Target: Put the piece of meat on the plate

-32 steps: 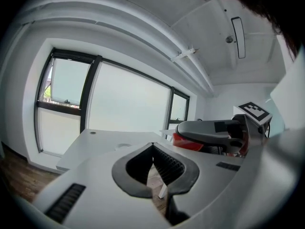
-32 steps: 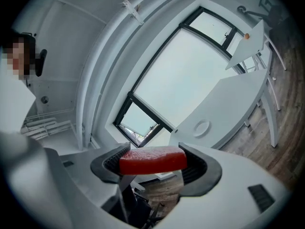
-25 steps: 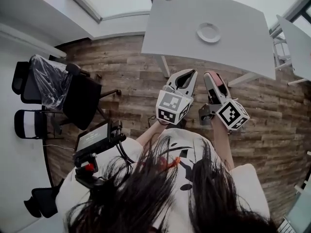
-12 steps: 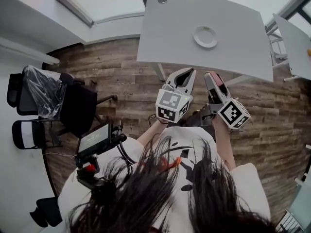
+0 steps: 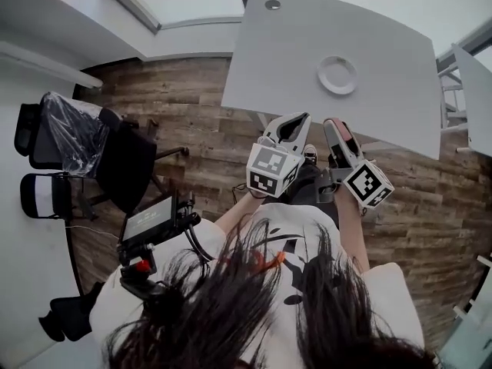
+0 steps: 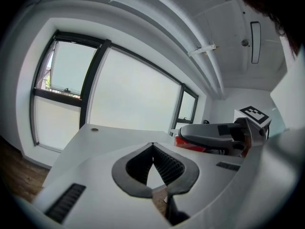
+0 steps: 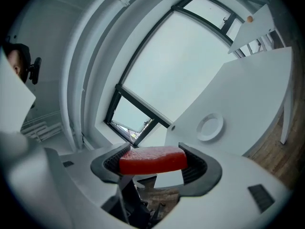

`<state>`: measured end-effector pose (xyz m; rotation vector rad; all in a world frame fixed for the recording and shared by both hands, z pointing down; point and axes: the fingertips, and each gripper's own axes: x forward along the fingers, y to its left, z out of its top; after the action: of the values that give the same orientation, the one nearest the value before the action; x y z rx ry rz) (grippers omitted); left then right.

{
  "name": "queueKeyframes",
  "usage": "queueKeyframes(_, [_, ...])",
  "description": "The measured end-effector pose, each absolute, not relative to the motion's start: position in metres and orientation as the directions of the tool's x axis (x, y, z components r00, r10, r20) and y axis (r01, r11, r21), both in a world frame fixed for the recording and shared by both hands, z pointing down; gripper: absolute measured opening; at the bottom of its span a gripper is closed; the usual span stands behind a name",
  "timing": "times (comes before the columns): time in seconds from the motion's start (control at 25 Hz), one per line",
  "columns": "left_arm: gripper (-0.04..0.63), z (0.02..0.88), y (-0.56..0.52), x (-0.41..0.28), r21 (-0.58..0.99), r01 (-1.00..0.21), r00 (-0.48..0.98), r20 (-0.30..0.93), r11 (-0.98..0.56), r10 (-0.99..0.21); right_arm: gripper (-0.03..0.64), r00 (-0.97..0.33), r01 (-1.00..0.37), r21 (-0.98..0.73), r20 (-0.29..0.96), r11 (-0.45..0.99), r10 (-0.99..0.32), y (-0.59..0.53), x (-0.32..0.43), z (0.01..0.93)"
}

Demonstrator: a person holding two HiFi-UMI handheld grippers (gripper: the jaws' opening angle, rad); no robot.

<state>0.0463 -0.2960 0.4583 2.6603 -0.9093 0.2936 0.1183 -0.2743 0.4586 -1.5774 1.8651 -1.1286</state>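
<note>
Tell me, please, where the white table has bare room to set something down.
The table is bare all around the empty plate, widest between the plate and the round hole near its far left corner. Only the floor by the chairs at left is crowded.

Wood-plank floor [image 5: 201,121], white table [image 5: 292,60], blk office chairs [image 5: 129,160] at left, big frosted windows [image 6: 133,97]

Two grippers show in the middle of the frame: the left gripper [image 5: 298,118] and the right gripper [image 5: 336,123]. There is one piece of meat [image 7: 152,159] and one plate [image 5: 337,75]. I count two white tables, one large table [image 5: 292,52] at the top and a second table [image 5: 477,75] at the right edge. At the left, as far as I can tell, three black chairs [image 5: 127,160] stand.
</note>
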Motion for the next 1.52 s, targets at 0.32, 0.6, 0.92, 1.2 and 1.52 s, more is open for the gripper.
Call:
queueKeyframes(0.32, [0.005,0.451,-0.326,0.044,0.230,-0.685,0.726,0.295,-0.691,-0.621,0.327,-0.295,-0.631,-0.775,0.214,0.021,-0.931,-0.310,0.132,0.462])
queueKeyframes(0.6, [0.005,0.480,-0.384,0.094,0.248,-0.701,0.708,0.354,-0.669,-0.610,0.327,-0.323,-0.678,-0.735,0.321,-0.019,-0.890,-0.375,0.186,0.506])
queueKeyframes(0.92, [0.005,0.509,-0.408,0.132,0.240,-0.683,0.711,0.432,-0.689,-0.555,0.327,-0.356,-0.737,-0.675,0.437,-0.040,-0.826,-0.412,0.216,0.554])
queueKeyframes(1.2, [0.005,0.522,-0.426,0.139,0.250,-0.695,0.695,0.473,-0.674,-0.541,0.327,-0.407,-0.825,-0.563,0.532,0.050,-0.743,-0.444,0.214,0.587])
queueKeyframes(1.52, [0.005,0.521,-0.434,0.137,0.261,-0.713,0.682,0.476,-0.651,-0.556,0.327,-0.418,-0.901,-0.381,0.641,0.206,-0.644,-0.460,0.202,0.611])
